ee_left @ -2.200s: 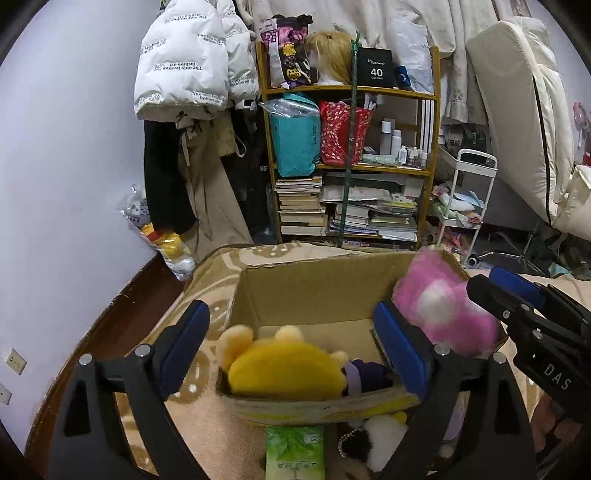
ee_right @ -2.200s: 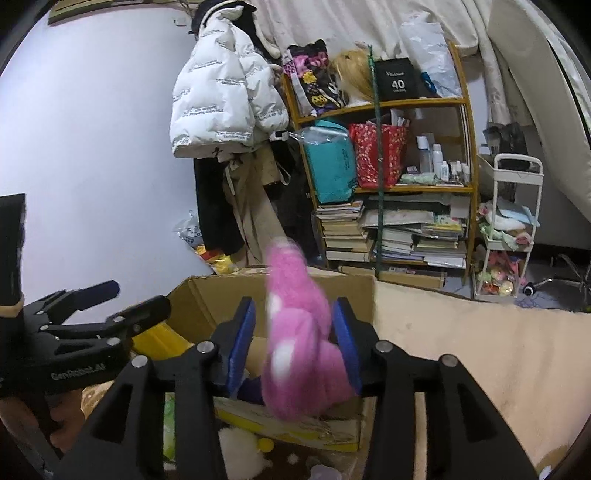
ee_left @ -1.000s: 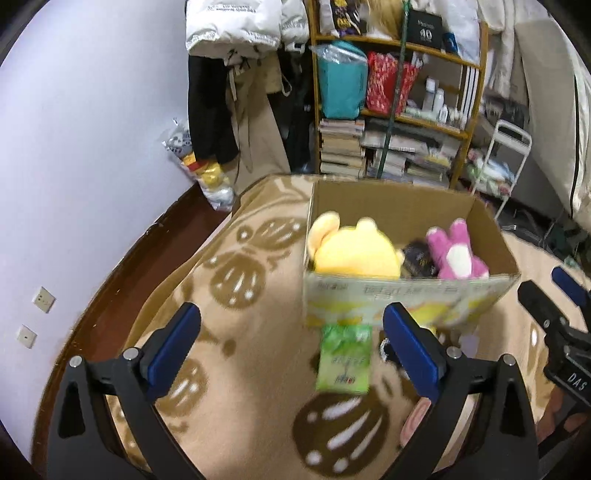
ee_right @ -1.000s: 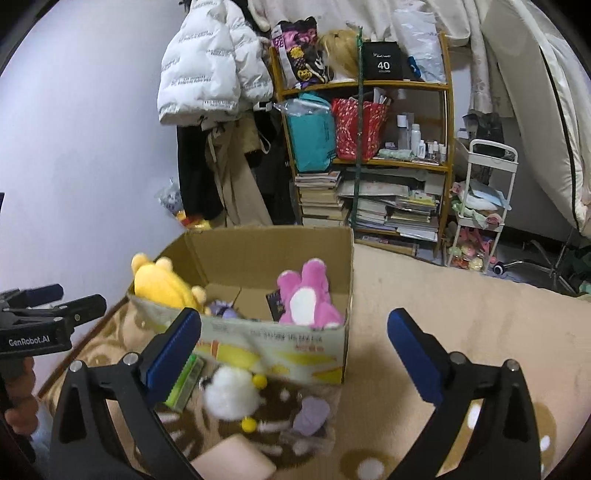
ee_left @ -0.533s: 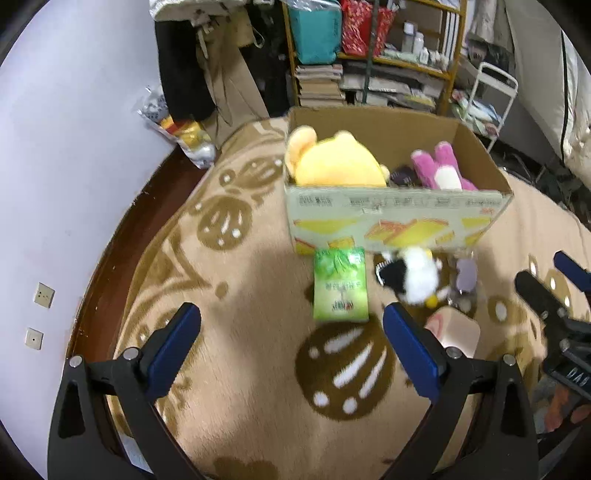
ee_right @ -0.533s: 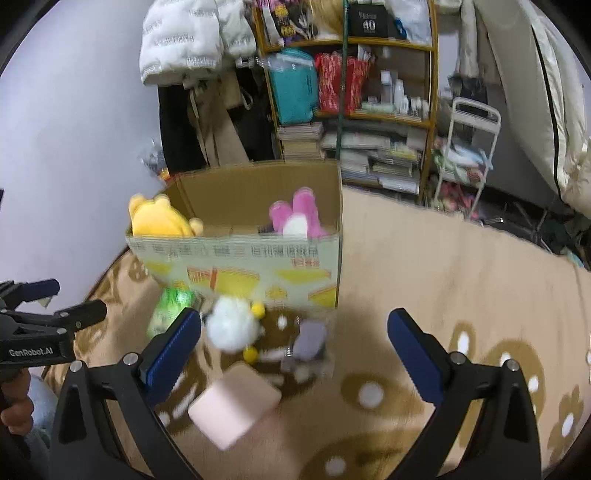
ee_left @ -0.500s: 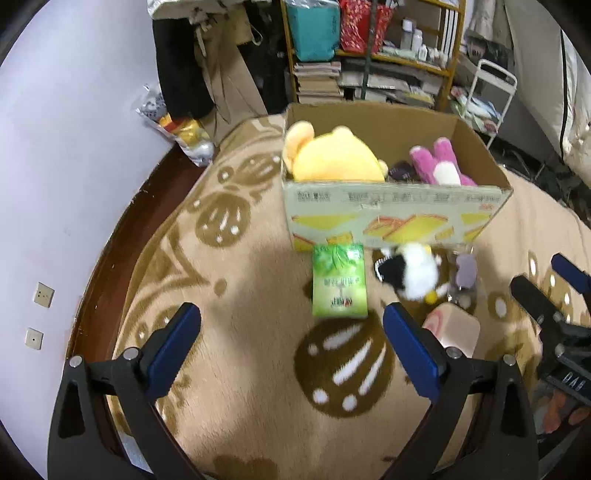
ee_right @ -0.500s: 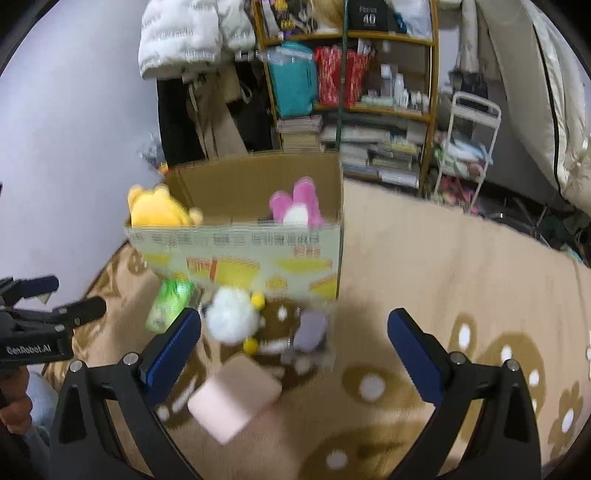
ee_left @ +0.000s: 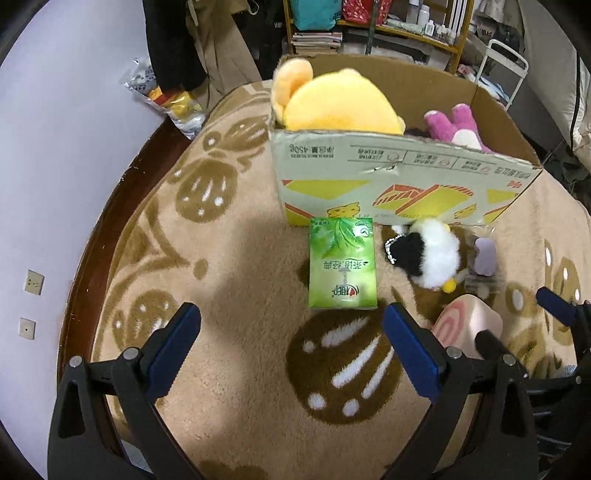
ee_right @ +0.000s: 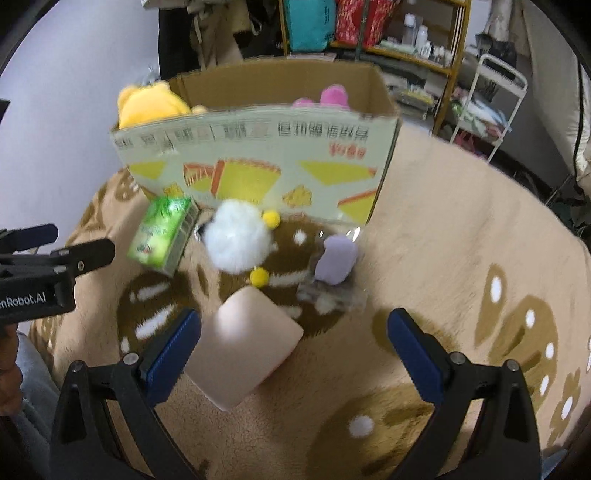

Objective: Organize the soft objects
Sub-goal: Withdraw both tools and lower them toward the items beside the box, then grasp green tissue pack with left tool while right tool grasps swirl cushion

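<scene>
A cardboard box on the rug holds a yellow plush and a pink plush. In front of it lie a green tissue pack, a white and black fluffy plush, a small purple toy and a pink cushion block. My left gripper is open above the rug, just short of the tissue pack. My right gripper is open, its jaws to either side of the pink block.
A beige rug with brown patterns covers the floor; a dark wooden edge and white wall lie to the left. A shelf with books and bags and a white cart stand behind the box.
Both grippers have dropped lower and closer to the items in front of the box. The pink plush, held by the right gripper earlier, now lies in the box.
</scene>
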`<state>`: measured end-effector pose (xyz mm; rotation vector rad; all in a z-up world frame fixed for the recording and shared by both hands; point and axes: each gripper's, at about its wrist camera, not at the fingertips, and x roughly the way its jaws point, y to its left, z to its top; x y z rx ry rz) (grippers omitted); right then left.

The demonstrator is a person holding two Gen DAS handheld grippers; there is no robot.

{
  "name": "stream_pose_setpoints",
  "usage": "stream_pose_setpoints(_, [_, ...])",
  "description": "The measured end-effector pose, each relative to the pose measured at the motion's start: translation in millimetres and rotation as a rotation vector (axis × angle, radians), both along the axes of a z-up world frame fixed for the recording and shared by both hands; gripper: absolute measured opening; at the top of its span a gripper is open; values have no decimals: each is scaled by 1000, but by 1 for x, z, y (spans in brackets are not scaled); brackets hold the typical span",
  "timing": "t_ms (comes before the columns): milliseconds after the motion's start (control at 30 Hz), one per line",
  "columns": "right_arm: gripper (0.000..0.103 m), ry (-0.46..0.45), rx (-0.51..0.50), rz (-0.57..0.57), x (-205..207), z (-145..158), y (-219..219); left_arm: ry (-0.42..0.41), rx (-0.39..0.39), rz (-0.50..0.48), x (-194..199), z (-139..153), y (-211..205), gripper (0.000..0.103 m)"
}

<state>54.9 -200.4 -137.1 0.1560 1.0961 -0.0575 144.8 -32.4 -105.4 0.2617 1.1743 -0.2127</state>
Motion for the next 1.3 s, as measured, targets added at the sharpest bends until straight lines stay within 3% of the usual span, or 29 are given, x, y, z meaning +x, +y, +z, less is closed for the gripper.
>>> stream_pose_setpoints(300, [102, 99, 107, 48, 12, -28, 7, 47, 24, -24, 12, -26, -15, 98])
stream_pose_setpoints(467, [80, 140, 203, 72, 14, -39, 6, 76, 26, -26, 19, -41, -19, 98])
stream_pose_setpoints(533, [63, 142, 215, 97, 15, -39, 10, 81, 25, -32, 21, -47, -21, 98])
stream_pose_setpoints(633, [50, 128, 191, 131, 15, -36, 16, 65, 34, -48, 23, -53, -26, 97])
stream_pose_setpoints(700, [46, 115, 181, 141, 14, -33, 19, 49, 49, -56, 24, -55, -29, 97])
stream_pose_setpoints(1033, [44, 111, 159, 153, 23, -35, 27, 28, 71, -45, 25, -62, -39, 77])
stream_pose_setpoints(1167, [45, 109, 157, 144, 23, -37, 25, 52, -8, -42, 25, -62, -36, 51])
stream_pose_setpoints(1300, [45, 105, 156, 144, 23, -37, 24, 49, -33, -37, 23, -61, -34, 51])
